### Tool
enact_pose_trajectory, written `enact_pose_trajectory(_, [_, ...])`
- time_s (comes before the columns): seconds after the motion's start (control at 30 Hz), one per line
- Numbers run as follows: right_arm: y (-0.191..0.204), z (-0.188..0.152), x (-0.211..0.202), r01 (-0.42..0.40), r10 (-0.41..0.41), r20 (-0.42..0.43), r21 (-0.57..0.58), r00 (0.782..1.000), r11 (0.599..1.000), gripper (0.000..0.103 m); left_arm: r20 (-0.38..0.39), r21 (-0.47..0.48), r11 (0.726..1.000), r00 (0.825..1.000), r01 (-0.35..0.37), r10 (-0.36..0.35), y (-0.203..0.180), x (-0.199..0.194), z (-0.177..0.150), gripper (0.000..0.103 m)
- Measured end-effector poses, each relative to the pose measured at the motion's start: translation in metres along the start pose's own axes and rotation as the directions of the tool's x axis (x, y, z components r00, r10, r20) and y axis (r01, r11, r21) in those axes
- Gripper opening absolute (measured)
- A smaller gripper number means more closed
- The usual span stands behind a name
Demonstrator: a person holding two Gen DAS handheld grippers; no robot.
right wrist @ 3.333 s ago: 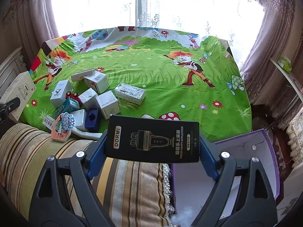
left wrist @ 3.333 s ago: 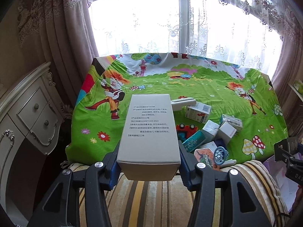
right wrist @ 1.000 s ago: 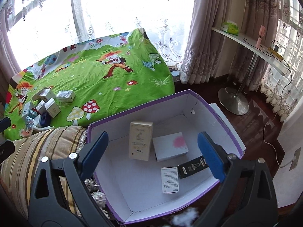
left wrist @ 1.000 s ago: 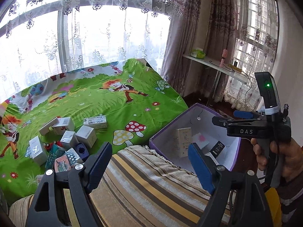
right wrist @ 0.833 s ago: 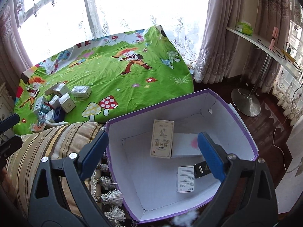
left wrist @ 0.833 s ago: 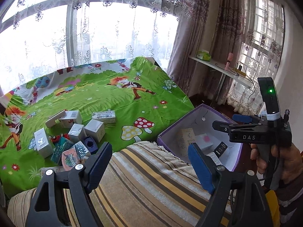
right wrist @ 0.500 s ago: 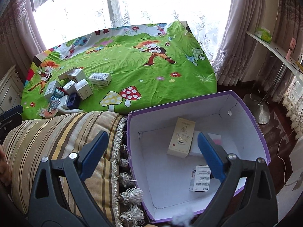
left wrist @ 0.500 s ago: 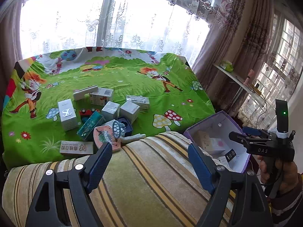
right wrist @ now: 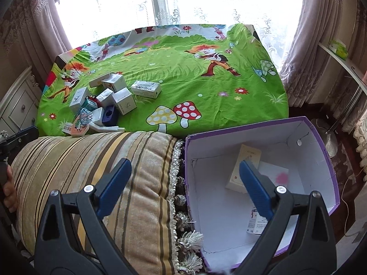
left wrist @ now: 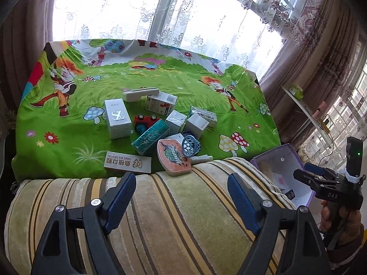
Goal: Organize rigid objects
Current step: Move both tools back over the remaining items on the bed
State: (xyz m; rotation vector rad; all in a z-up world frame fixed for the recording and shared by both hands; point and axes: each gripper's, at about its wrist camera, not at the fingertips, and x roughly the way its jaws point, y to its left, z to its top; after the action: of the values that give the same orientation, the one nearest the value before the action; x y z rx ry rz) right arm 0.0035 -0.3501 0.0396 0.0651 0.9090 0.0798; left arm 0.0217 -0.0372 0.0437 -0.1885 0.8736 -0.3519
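Note:
A pile of small boxes and toys lies on the green cartoon sheet: a white YSL box (left wrist: 117,118), a teal box (left wrist: 150,136), a flat dental box (left wrist: 127,162), a pink basketball toy (left wrist: 174,157), a red toy car (left wrist: 146,121) and white cubes (right wrist: 123,102). The purple storage box (right wrist: 321,137) stands on the floor at the right and holds a cream box (right wrist: 246,162), a white pink-marked box (right wrist: 278,174) and a label box (right wrist: 257,223). My left gripper (left wrist: 181,194) is open and empty over the striped cushion. My right gripper (right wrist: 184,183) is open and empty at the storage box's left wall.
A striped cushion (right wrist: 91,160) with tassels lies between me and the bed. A white dresser (right wrist: 16,105) stands at the left. Curtains and a side shelf (right wrist: 339,55) are at the right. The right gripper also shows in the left wrist view (left wrist: 321,178).
Both grippers let go of their boxes, which now lie in the purple box. Both have swung left, away from the purple box toward the pile on the bed.

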Motion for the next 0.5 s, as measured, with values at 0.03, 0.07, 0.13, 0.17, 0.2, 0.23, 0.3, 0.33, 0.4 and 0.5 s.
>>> enact_pose_trajectory(0.03, [0.003, 0.001, 0.001, -0.011, 0.011, -0.002, -0.001, 1.0, 1.0, 0.096, -0.003, -0.003, 1.0, 1.0, -0.005, 0.005, 0.003, 0.0, 0.001, 0.083])
enact_pose_trajectory(0.07, [0.006, 0.003, 0.002, -0.019, 0.019, -0.005, -0.001, 1.0, 1.0, 0.096, -0.006, -0.005, 1.0, 1.0, -0.01, 0.01, 0.005, 0.0, 0.001, 0.083])
enact_pose_trajectory(0.13, [0.012, 0.006, 0.004, -0.032, 0.032, -0.009, -0.007, 0.999, 0.999, 0.096, -0.012, -0.013, 1.0, 1.0, -0.023, 0.023, 0.011, 0.002, 0.002, 0.083])
enact_pose_trajectory(0.17, [0.016, 0.007, 0.005, -0.04, 0.04, -0.01, -0.015, 0.999, 0.999, 0.096, -0.016, -0.023, 0.999, 1.0, -0.026, 0.025, 0.015, 0.003, 0.003, 0.083])
enact_pose_trajectory(0.2, [0.021, 0.009, 0.005, -0.047, 0.047, -0.011, -0.024, 0.999, 0.999, 0.096, -0.022, -0.034, 0.999, 0.999, -0.027, 0.026, 0.019, 0.003, 0.003, 0.083])
enact_pose_trajectory(0.23, [0.025, 0.01, 0.007, -0.058, 0.058, -0.013, -0.032, 0.998, 0.998, 0.096, -0.029, -0.046, 0.999, 0.999, -0.029, 0.028, 0.023, 0.005, 0.004, 0.083])
enact_pose_trajectory(0.3, [0.036, 0.013, 0.01, -0.082, 0.081, -0.019, -0.053, 0.997, 0.995, 0.096, -0.045, -0.064, 0.997, 0.998, -0.036, 0.033, 0.03, 0.007, 0.004, 0.083])
enact_pose_trajectory(0.33, [0.041, 0.014, 0.012, -0.089, 0.087, -0.024, -0.063, 0.996, 0.994, 0.096, -0.051, -0.068, 0.997, 0.998, -0.04, 0.036, 0.033, 0.008, 0.004, 0.083])
enact_pose_trajectory(0.4, [0.052, 0.017, 0.017, -0.103, 0.101, -0.034, -0.084, 0.994, 0.991, 0.096, -0.062, -0.066, 0.997, 0.997, -0.046, 0.042, 0.035, 0.011, 0.004, 0.083])
enact_pose_trajectory(0.5, [0.068, 0.021, 0.026, -0.149, 0.143, -0.063, -0.092, 0.988, 0.985, 0.096, -0.076, -0.048, 0.997, 0.995, -0.064, 0.06, 0.037, 0.014, 0.007, 0.082])
